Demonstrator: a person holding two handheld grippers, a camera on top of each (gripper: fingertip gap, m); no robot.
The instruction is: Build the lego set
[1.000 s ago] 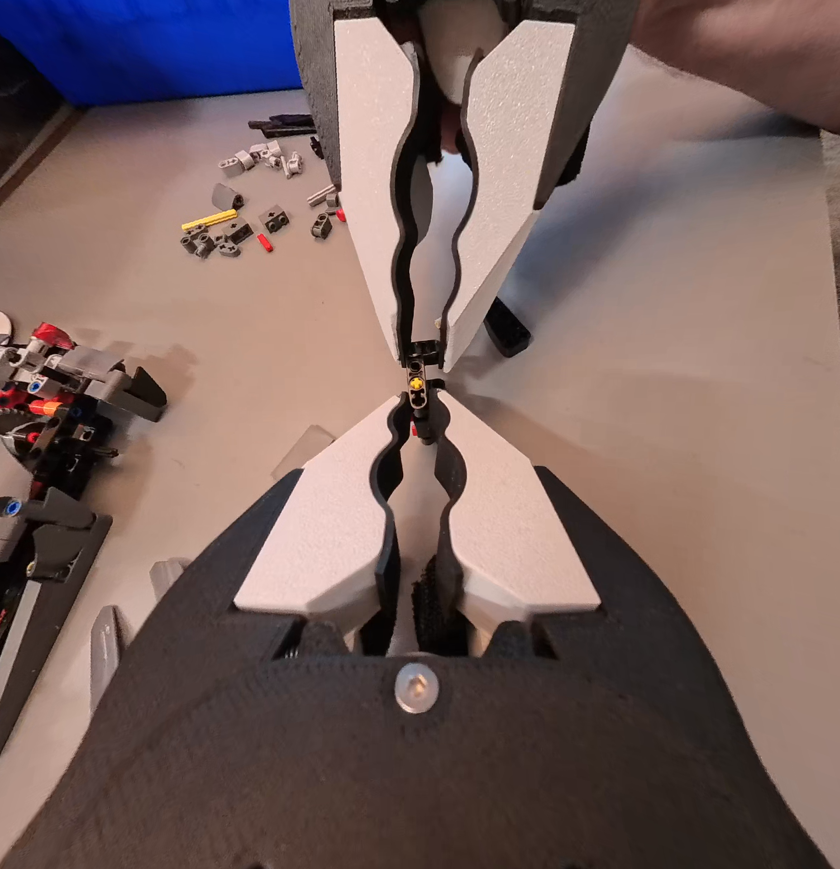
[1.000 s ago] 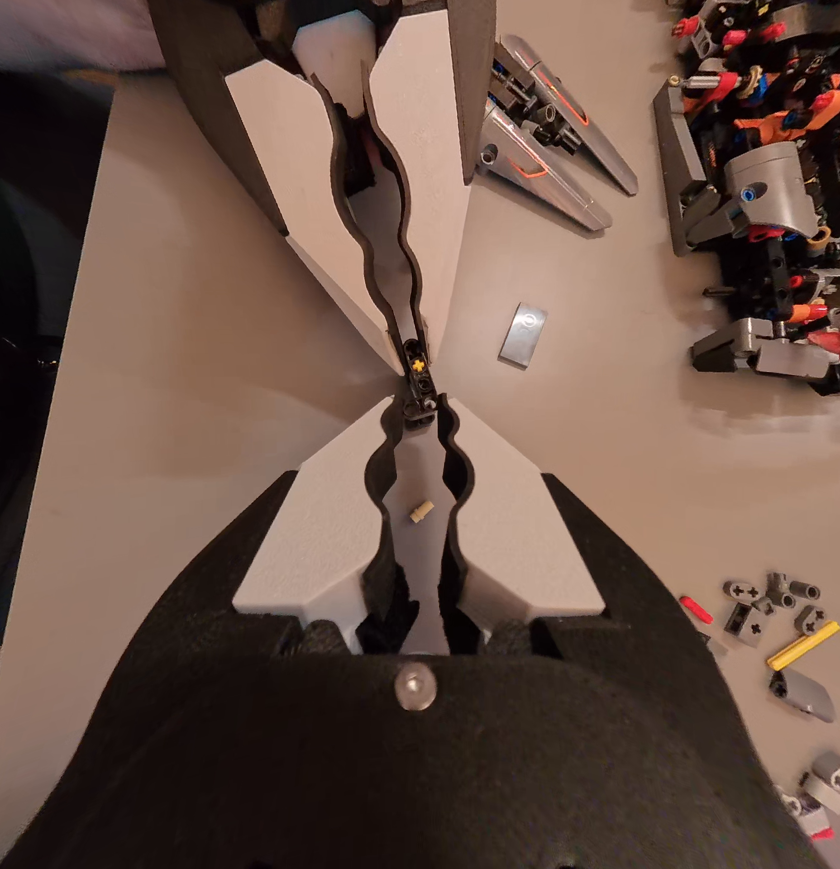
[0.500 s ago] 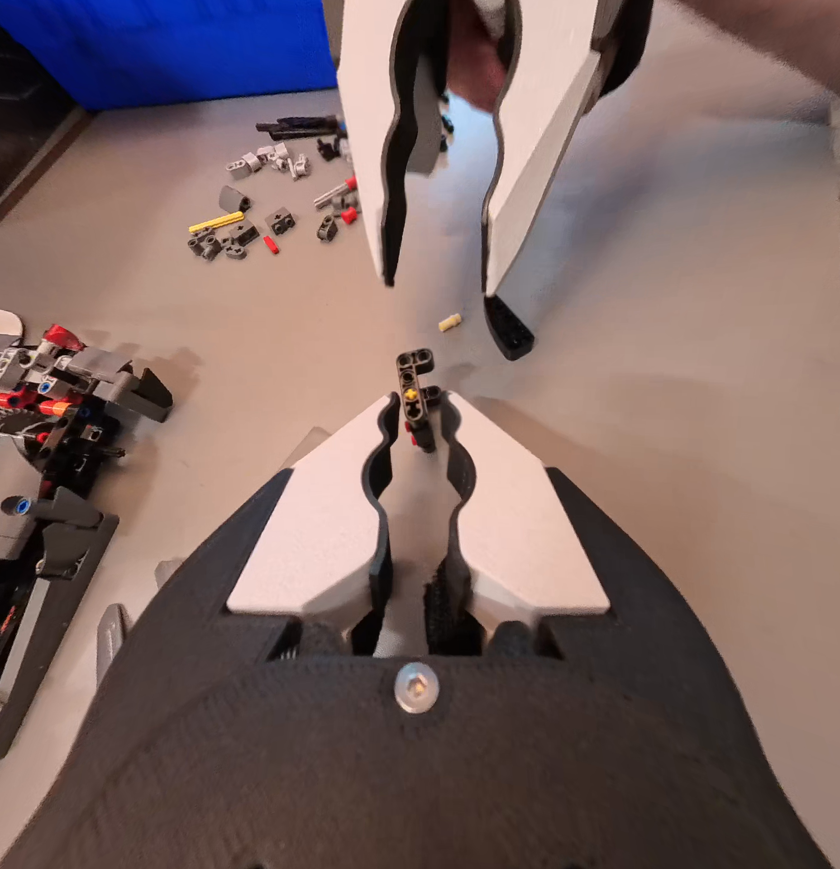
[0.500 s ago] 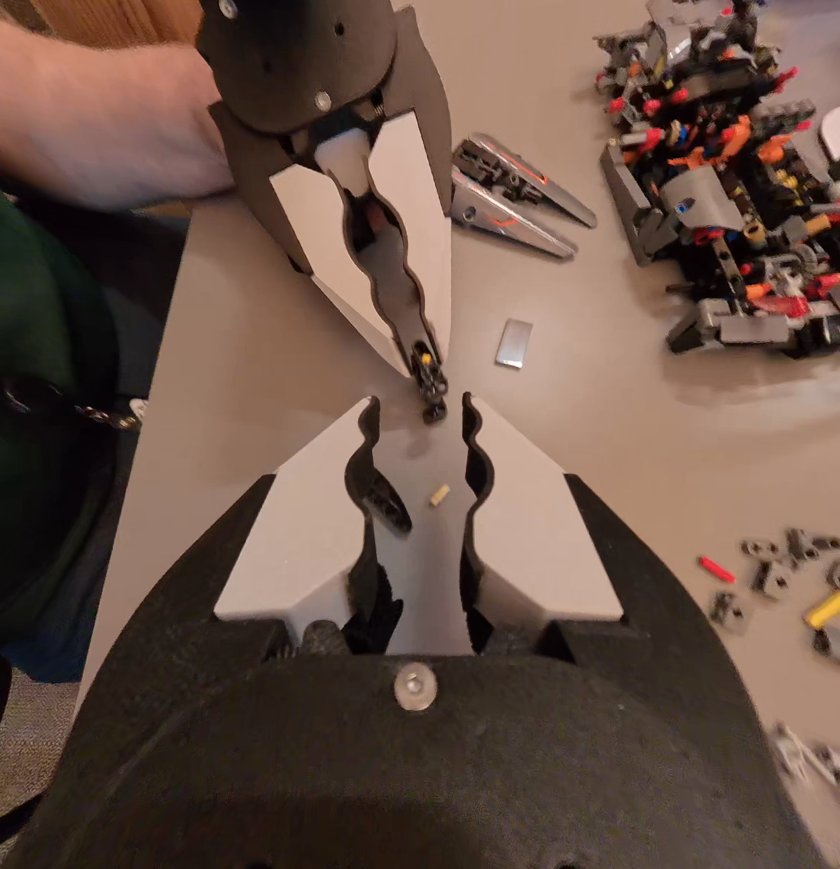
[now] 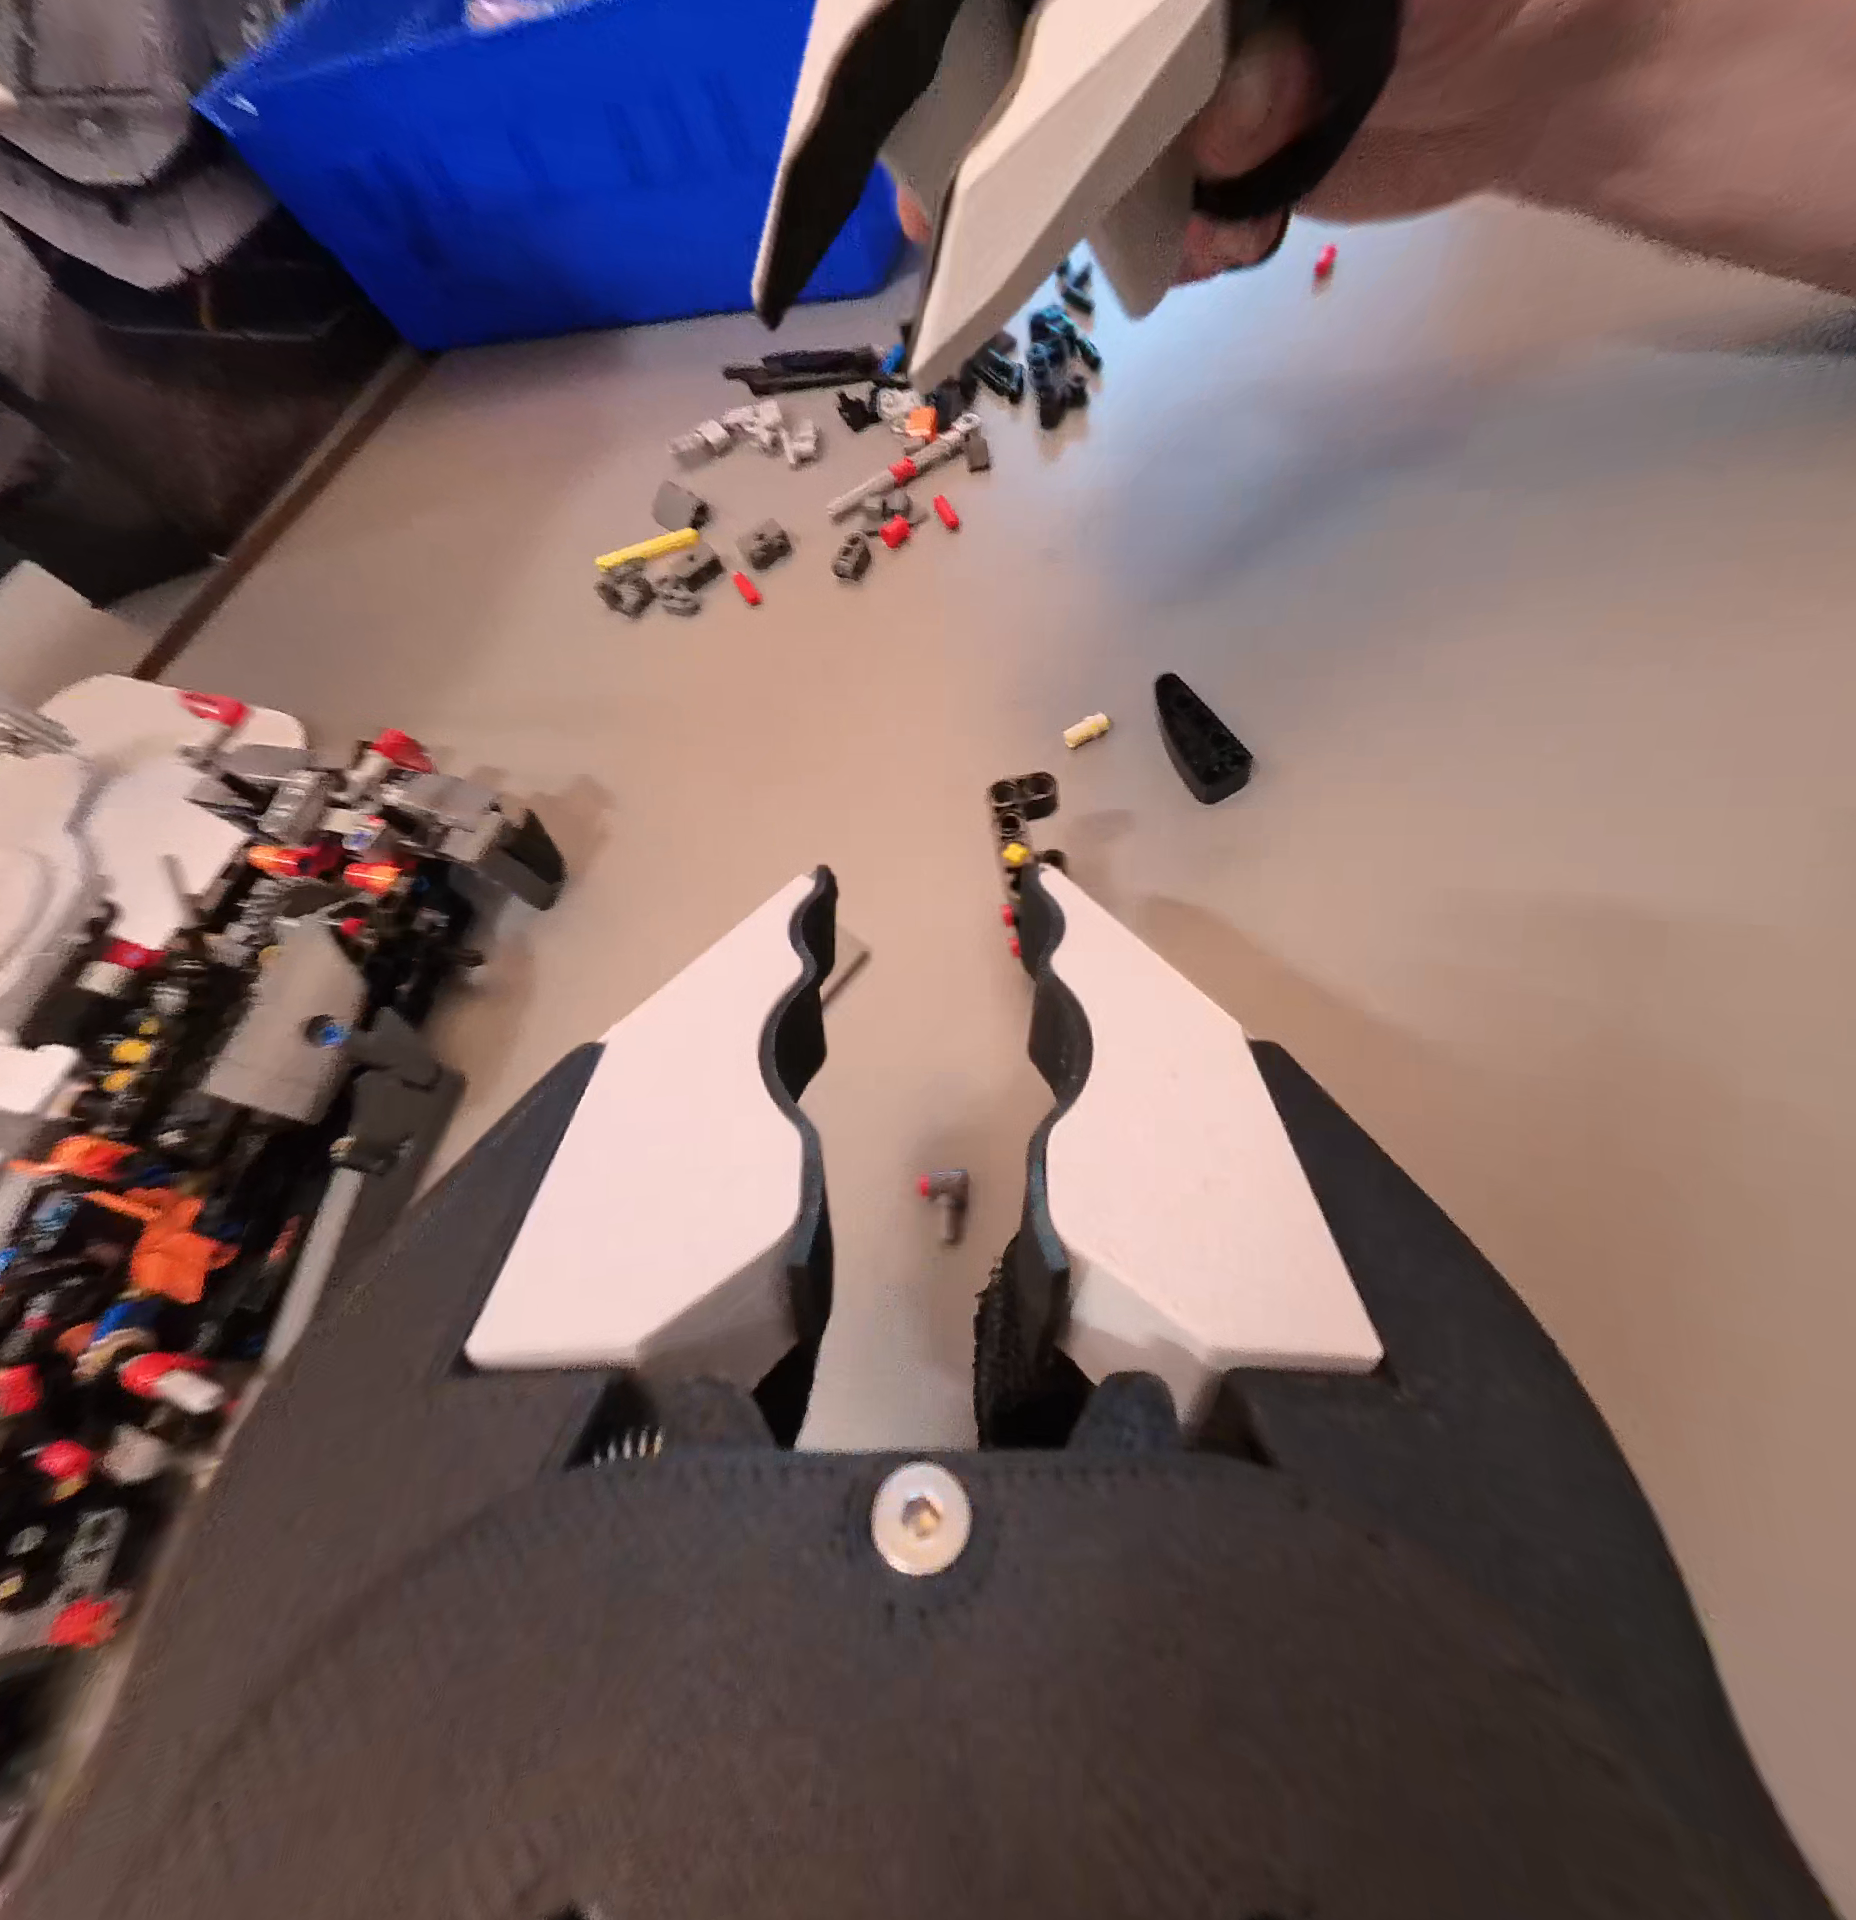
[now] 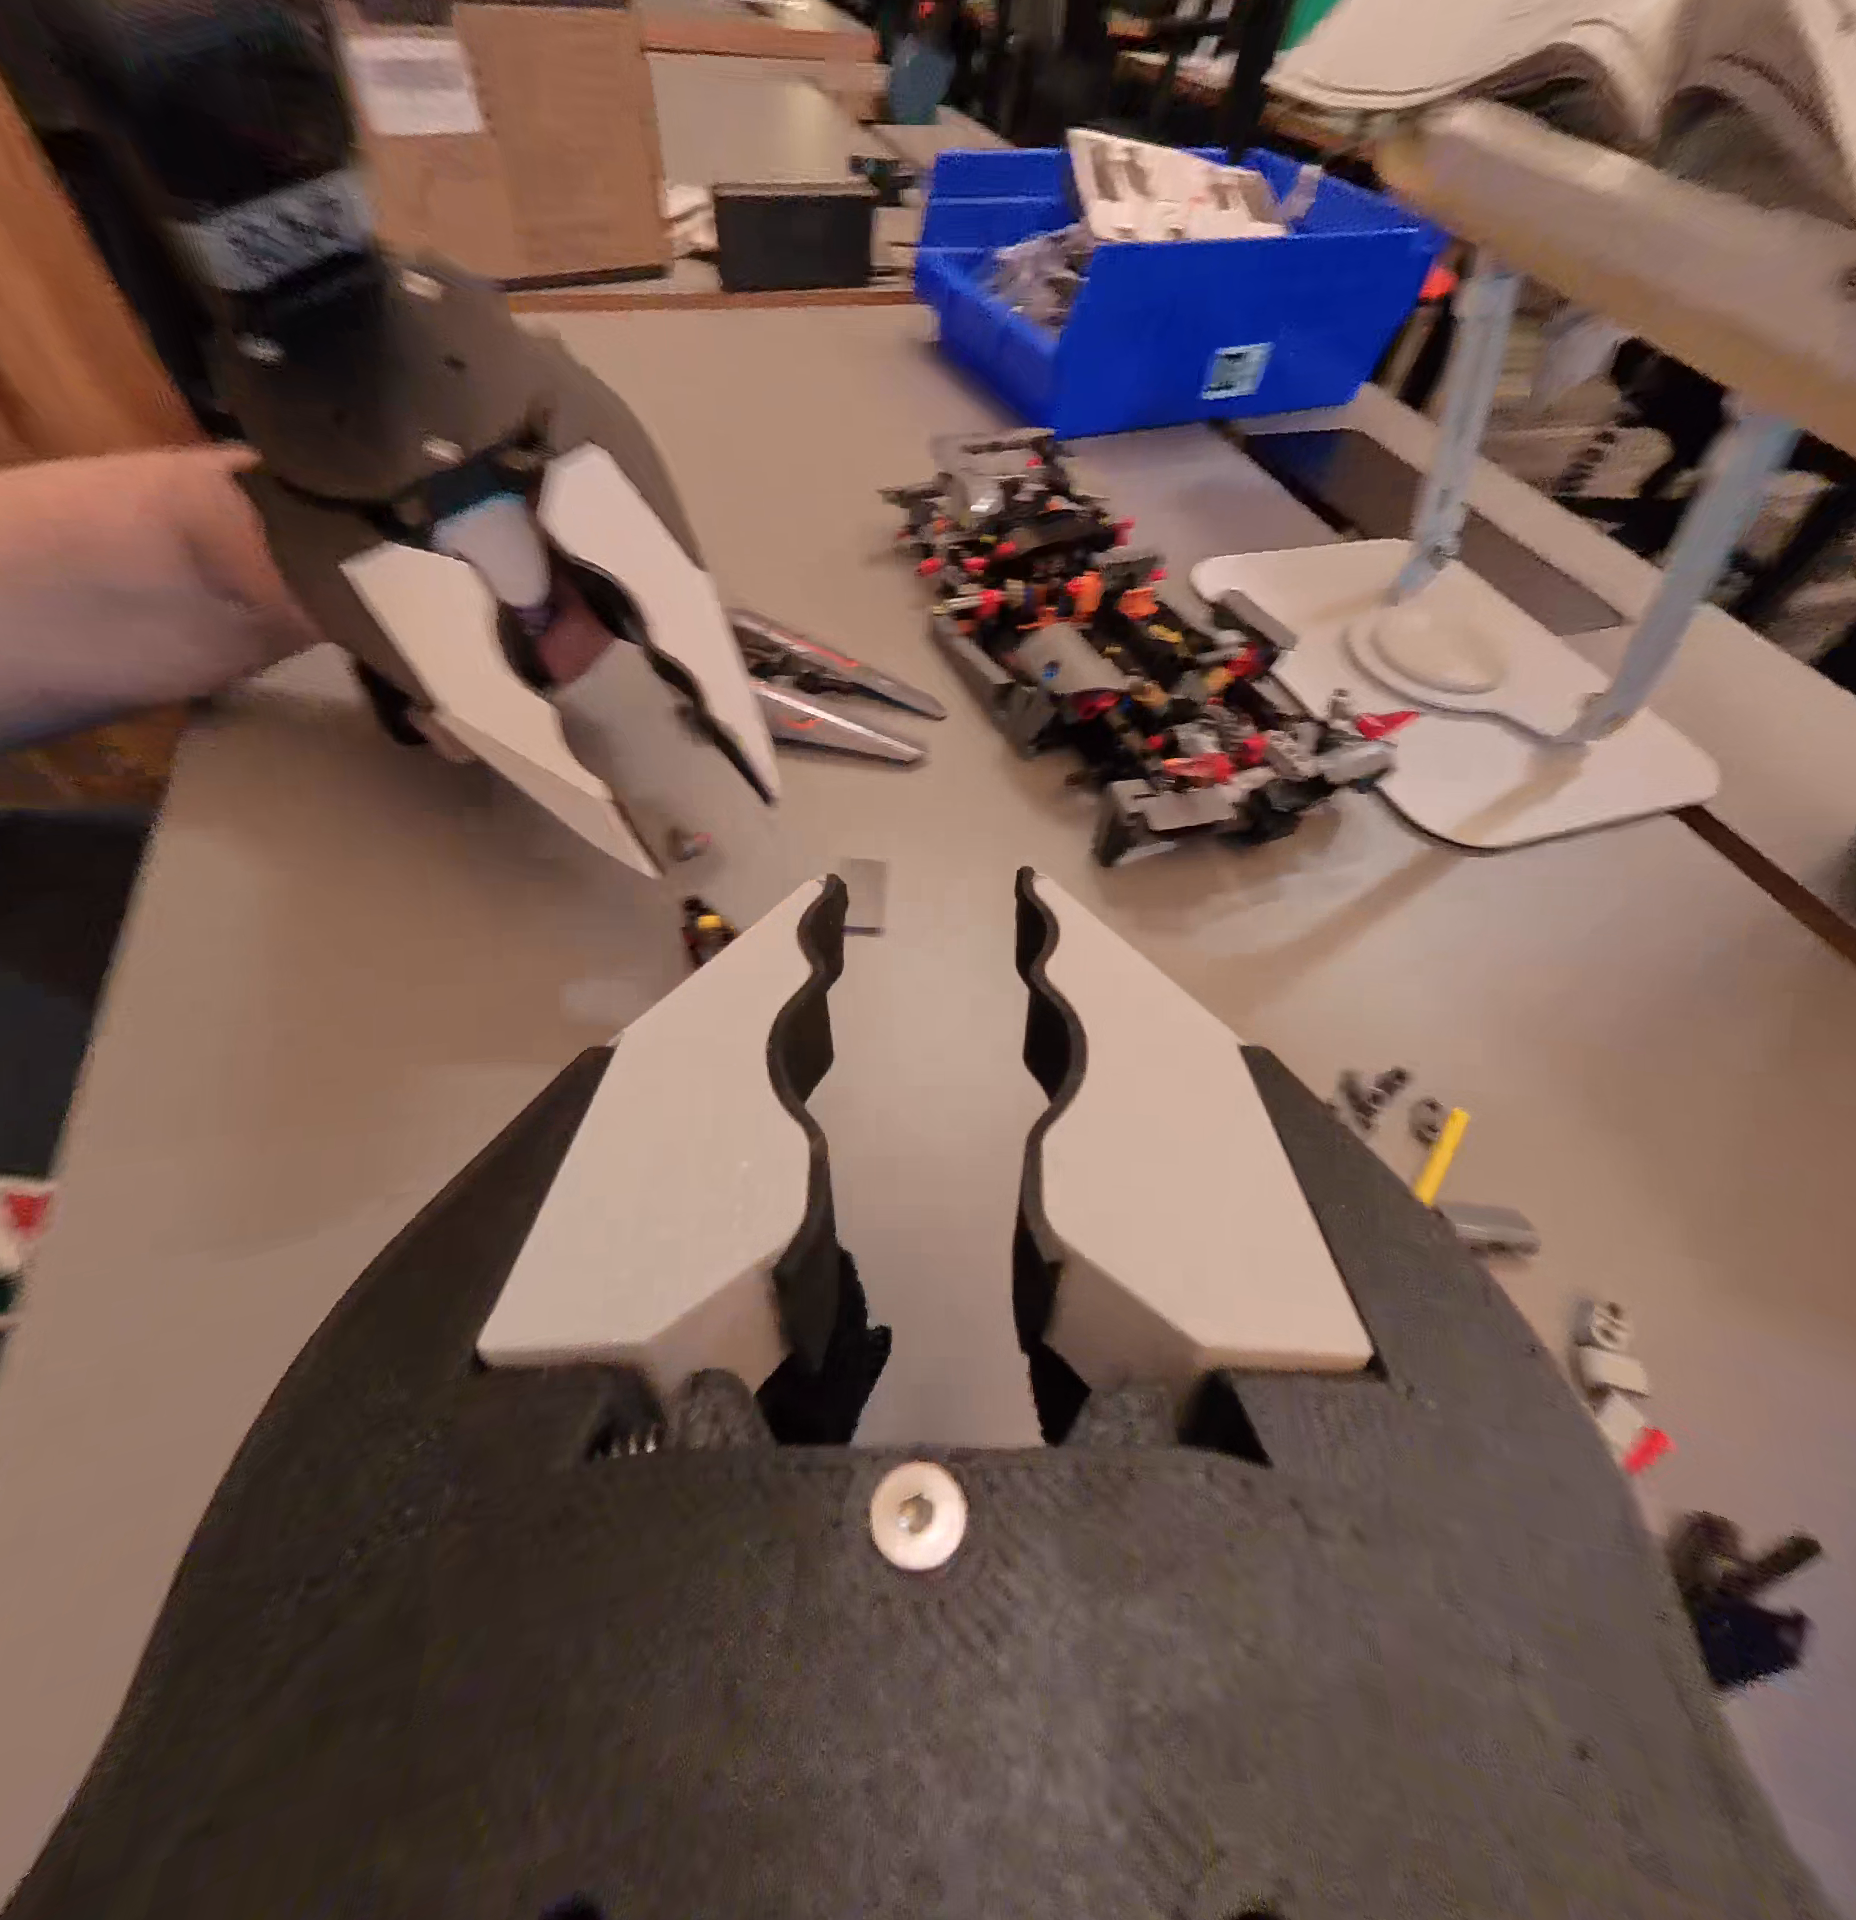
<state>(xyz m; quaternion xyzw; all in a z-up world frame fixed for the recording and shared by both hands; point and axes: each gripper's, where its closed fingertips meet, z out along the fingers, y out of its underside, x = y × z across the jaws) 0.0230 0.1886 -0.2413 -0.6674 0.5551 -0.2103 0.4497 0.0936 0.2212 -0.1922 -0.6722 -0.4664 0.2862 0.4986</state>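
Note:
A small black beam assembly (image 5: 1017,831) with a yellow pin lies on the grey table (image 5: 1423,935), just beside my left gripper's right fingertip. It also shows in the right wrist view (image 6: 706,925). My left gripper (image 5: 929,883) is open and empty, raised over the table; it also shows in the right wrist view (image 6: 706,826). My right gripper (image 6: 924,883) is open and empty, and shows high at the back of the left wrist view (image 5: 841,332). The partly built car (image 6: 1132,665) lies farther off; it also shows in the left wrist view (image 5: 228,987).
A small grey and red connector (image 5: 945,1195) lies under the left gripper. A black curved piece (image 5: 1204,738) and a tan pin (image 5: 1085,730) lie nearby. Loose parts (image 5: 799,499) are scattered behind. A blue bin (image 6: 1163,270), grey panels (image 6: 830,696) and a white stand base (image 6: 1475,727) stand around. The left gripper's tips are roughly 10 cm from the right gripper's. The left tips stand about 9 cm off the black curved piece (image 5: 1204,738).
Both grippers were shut on the black assembly. The right let go and drew back, then the left opened and rose. The assembly now lies on the table.

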